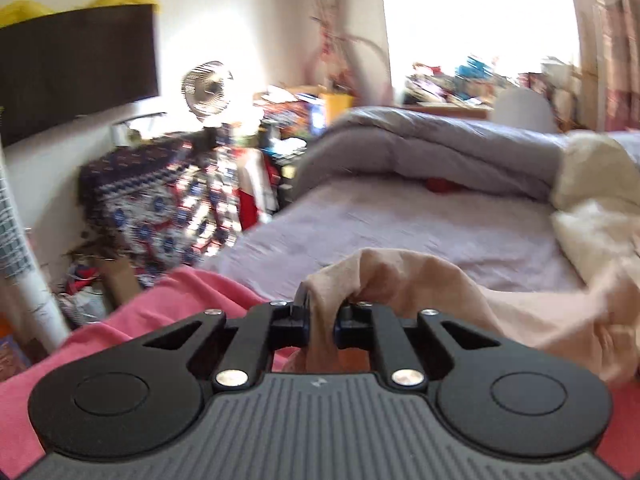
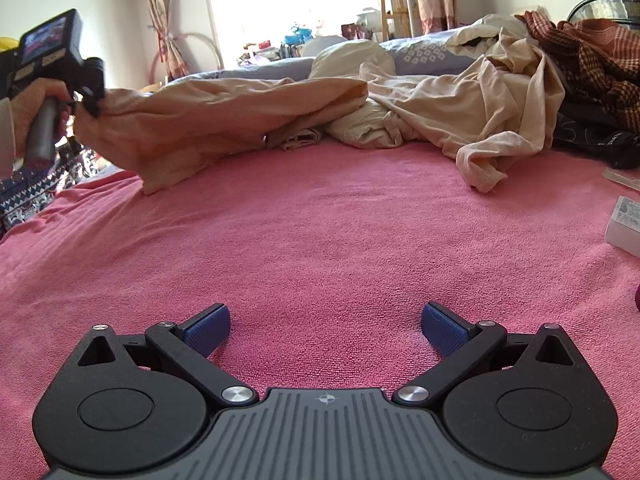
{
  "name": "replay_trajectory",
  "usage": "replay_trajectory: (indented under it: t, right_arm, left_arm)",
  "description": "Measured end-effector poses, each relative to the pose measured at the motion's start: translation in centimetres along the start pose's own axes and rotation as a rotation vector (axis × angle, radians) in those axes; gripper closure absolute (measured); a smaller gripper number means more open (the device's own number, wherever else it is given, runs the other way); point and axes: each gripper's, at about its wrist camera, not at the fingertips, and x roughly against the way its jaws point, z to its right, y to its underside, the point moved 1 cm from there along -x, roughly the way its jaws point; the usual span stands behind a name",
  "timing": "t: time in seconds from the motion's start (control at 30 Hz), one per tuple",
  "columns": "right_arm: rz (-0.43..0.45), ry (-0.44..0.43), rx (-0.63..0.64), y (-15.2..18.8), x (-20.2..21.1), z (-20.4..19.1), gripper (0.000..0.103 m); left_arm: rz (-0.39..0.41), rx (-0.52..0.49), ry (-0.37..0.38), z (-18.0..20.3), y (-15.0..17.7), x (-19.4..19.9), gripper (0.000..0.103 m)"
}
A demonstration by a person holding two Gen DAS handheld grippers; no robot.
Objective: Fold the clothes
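Left gripper (image 1: 322,322) is clamped on a bunched edge of the peach garment (image 2: 224,116), lifting it off the pink towel (image 2: 320,232) while its far end trails into the cream clothes pile (image 2: 480,104). Right gripper (image 2: 326,330) hovers low over the towel, fingers wide apart, holding nothing. Risk: the one-point grip could slip, or the trailing end drag the pile along.

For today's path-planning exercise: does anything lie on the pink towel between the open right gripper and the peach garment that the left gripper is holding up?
Nothing visible does. Only bare pink towel lies between the right gripper and the peach garment, held by the left gripper.
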Motion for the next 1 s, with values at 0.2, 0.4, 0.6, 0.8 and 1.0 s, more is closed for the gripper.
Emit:
replay_trajectory:
  t: [0.2,0.4,0.6,0.8,1.0]
  right_arm:
    - [0.001,-0.001,-0.001,0.0,0.0,0.0,0.000]
    - [0.000,0.004,0.004,0.0,0.0,-0.2,0.000]
    - [0.005,0.001,0.000,0.0,0.1,-0.1,0.000]
    - [0.043,-0.042,-0.064,0.1,0.7,0.9,0.000]
    - [0.076,-0.094,-0.149,0.4,1.1,2.2,0.000]
  left_arm:
    - [-0.042,-0.095,-0.176,-6.0,1.5,-1.4,0.042]
    - [-0.087,-0.211,0.261,-2.3,5.8,3.6,0.021]
    - [-0.096,-0.498,0.705,11.9,9.9,13.8,0.002]
    - [-0.087,-0.789,1.110,25.8,14.3,23.9,0.000]
    - [0.021,-1.015,0.833,36.4,23.2,24.9,0.002]
